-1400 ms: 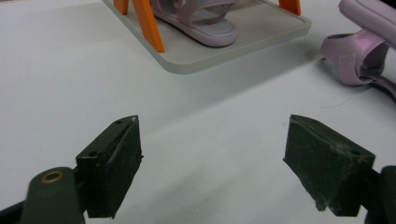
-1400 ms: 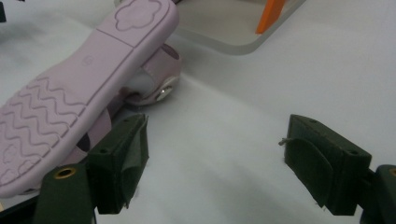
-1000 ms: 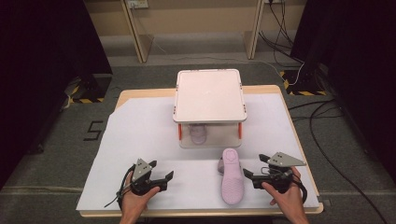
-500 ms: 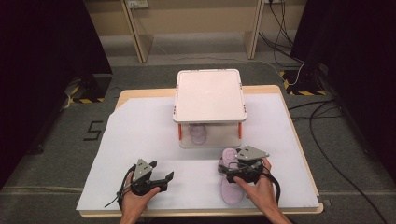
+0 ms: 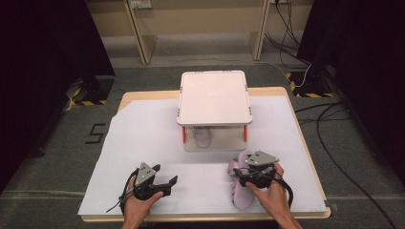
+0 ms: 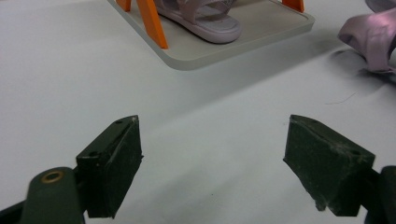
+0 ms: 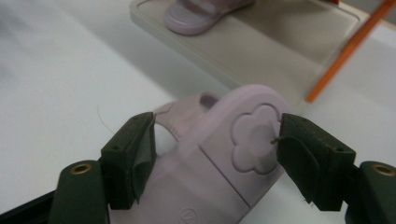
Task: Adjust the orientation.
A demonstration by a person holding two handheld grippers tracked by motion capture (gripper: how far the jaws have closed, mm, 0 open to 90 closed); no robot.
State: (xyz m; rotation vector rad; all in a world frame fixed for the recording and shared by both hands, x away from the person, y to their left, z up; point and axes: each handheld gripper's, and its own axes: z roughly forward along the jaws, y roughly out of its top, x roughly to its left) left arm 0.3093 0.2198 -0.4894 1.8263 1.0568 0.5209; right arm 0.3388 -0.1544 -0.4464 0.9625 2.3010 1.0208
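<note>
White sheet (image 5: 143,143) spread over a wooden table (image 5: 305,109). Near its far middle, a small two-tier shoe rack (image 5: 214,95) with orange legs (image 6: 150,22): pale square top shelf, grey bottom tray (image 6: 261,32) resting on the sheet. On that bottom tray, between the legs, a lilac sandal (image 5: 202,136), partly hidden from above by the top shelf, sole flat on the tray. Just in front of the rack, toward the right near edge, a second lilac sandal (image 7: 224,158), upside down, sole up with a flower embossed on it. Beyond the table, grey floor with black-and-yellow tape and trailing cables, dark curtains on both sides.

Right hand (image 5: 272,195) reaching in from the bottom edge, right gripper (image 5: 239,180) lowered over the overturned sandal, grey three-cornered plate on top. Jaws wide apart, one on each side of the sole's flower end, near its edges but not closed on it; contact on either side impossible to judge.

Left hand (image 5: 138,205) resting low on the sheet near the front edge, well apart from both sandals. Left gripper (image 6: 210,172) pointing toward the rack, jaws spread wide with bare sheet between them, holding nothing.
</note>
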